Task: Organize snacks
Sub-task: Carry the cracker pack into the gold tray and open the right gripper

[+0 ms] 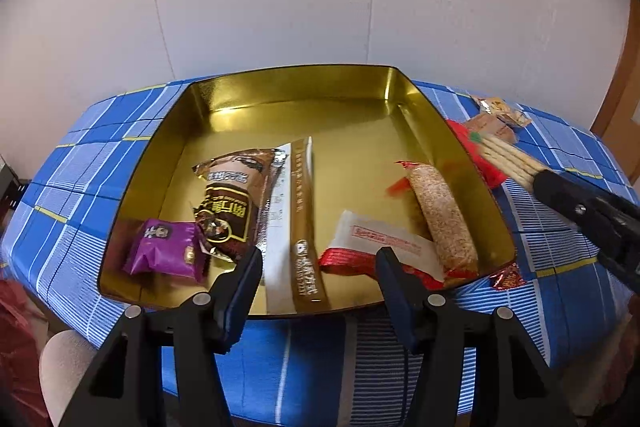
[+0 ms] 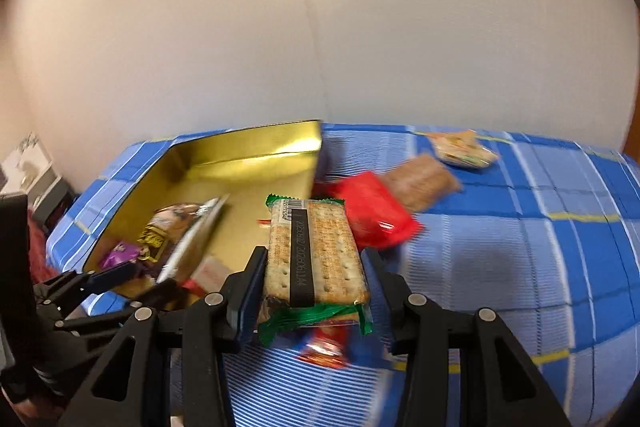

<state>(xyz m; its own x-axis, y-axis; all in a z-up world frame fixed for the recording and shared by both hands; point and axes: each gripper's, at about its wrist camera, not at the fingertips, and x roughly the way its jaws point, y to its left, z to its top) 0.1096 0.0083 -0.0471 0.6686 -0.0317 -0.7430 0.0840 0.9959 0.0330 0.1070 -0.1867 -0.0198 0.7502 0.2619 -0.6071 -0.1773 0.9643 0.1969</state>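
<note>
Cracker packet [image 2: 316,255]: light, stiff, brittle, slick film; clamped by its long edges in right tongs [image 2: 312,287] near gold tin [image 1: 280,91]; left tongs [image 1: 318,267] apart, empty.

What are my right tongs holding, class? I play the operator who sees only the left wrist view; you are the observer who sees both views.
Observer: A clear packet of crackers, face up, with green wrapper at both ends.
Operator: Is the grip on it sound?
Observer: The right tongs press on both its long edges.
Operator: What is underneath it?
Observer: A small red wrapper lies on the checked cloth just below the packet.
</note>
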